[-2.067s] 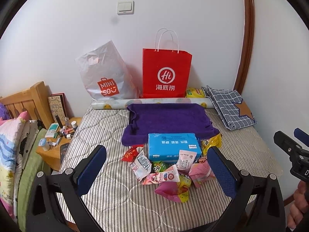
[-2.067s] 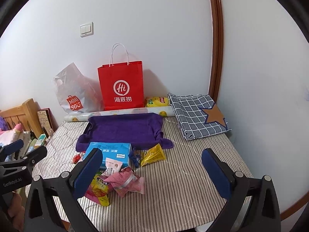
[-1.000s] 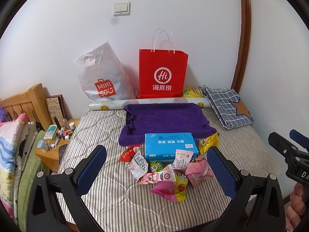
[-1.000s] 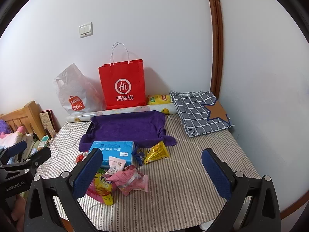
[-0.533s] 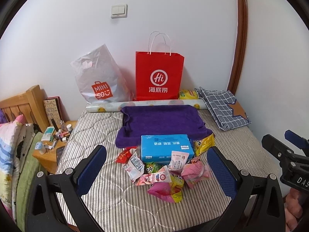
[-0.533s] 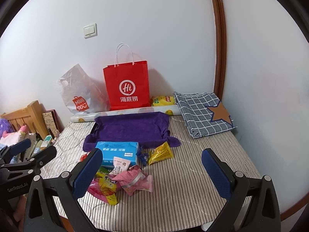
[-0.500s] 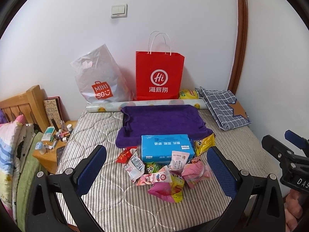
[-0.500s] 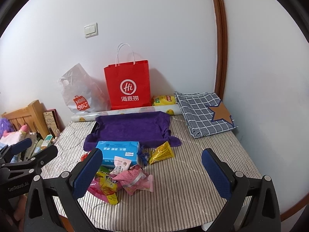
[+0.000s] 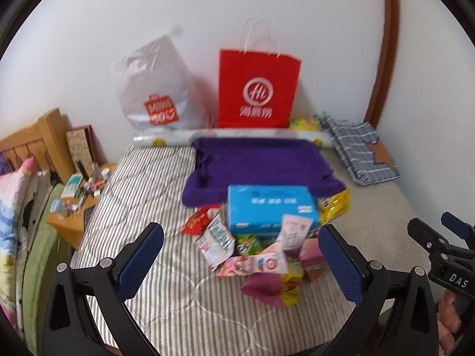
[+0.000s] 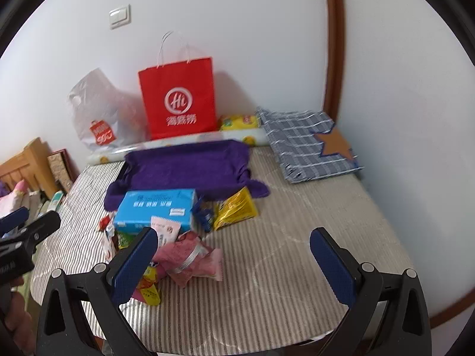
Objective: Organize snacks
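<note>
- Left wrist view: the left gripper point(image 9: 240, 252) hovers over the near edge of a striped mattress point(image 9: 142, 190), jaws spread wide with nothing between them.
- Snack pile point(image 9: 261, 252) lies loose on the mattress ahead of that gripper: a red packet point(image 9: 197, 221), a white packet point(image 9: 215, 241), a green packet point(image 9: 248, 241), pink wrappers and a yellow one at the near side.
- Blue box point(image 9: 270, 207) sits at the back of the pile, closed, its far edge resting on a purple towel point(image 9: 261, 166); a small white sachet point(image 9: 294, 231) leans against its front.
- Yellow snack bag point(image 9: 334, 206) lies just beside the box on its right.
- Red paper bag point(image 9: 258, 89) stands upright against the wall, and a white plastic bag point(image 9: 154, 89) slumps just beside it; what either holds cannot be seen.
- Right wrist view: the right gripper point(image 10: 234, 264) is also wide open and empty, hovering above the mattress with its left finger point(image 10: 133, 264) over the pile's edge.
- Pink wrapped snack point(image 10: 190, 256) lies nearest that finger; whether they touch is unclear.
- Checked cloth point(image 10: 308, 145) with a brown star lies folded in the far right corner, well apart from the snacks.
- Wooden nightstand point(image 9: 74, 207) beside the mattress carries small clutter.
</note>
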Motion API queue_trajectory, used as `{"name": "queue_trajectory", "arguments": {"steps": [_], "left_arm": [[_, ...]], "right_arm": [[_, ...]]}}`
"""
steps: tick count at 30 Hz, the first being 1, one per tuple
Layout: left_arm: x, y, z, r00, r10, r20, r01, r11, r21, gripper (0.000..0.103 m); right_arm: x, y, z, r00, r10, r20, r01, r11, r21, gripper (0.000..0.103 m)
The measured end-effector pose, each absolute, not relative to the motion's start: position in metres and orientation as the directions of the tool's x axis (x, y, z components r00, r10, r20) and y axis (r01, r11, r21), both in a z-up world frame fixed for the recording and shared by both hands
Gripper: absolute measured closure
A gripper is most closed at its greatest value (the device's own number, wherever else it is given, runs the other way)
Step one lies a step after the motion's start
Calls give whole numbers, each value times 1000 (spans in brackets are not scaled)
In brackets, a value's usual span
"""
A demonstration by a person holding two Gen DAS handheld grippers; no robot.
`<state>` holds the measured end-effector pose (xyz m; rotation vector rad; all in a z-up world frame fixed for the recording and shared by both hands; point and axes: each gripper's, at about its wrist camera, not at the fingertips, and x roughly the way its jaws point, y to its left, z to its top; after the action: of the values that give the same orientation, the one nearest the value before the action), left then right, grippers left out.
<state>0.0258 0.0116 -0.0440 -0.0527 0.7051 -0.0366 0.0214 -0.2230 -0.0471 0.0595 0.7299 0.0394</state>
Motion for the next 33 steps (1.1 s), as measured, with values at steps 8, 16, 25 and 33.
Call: {"name": "queue_trajectory", "arguments": {"steps": [8, 16, 25, 33], "left_arm": [[46, 34, -83, 715, 0, -699, -9, 1000, -10, 1], [61, 71, -100, 682, -65, -729, -22, 994, -109, 1], [78, 101, -115, 660, -102, -744, -43, 984, -172, 1], [91, 115, -128, 636, -120, -762, -53, 979, -198, 1]], "right_arm": [[48, -207, -97, 629, 165, -760, -73, 985, 154, 4], [78, -185, -131, 544, 244, -803, -60, 966, 253, 26], [105, -177, -153, 478, 274, -834, 3, 949, 314, 31], [108, -161, -155, 461, 230, -857, -40, 970, 239, 56]]}}
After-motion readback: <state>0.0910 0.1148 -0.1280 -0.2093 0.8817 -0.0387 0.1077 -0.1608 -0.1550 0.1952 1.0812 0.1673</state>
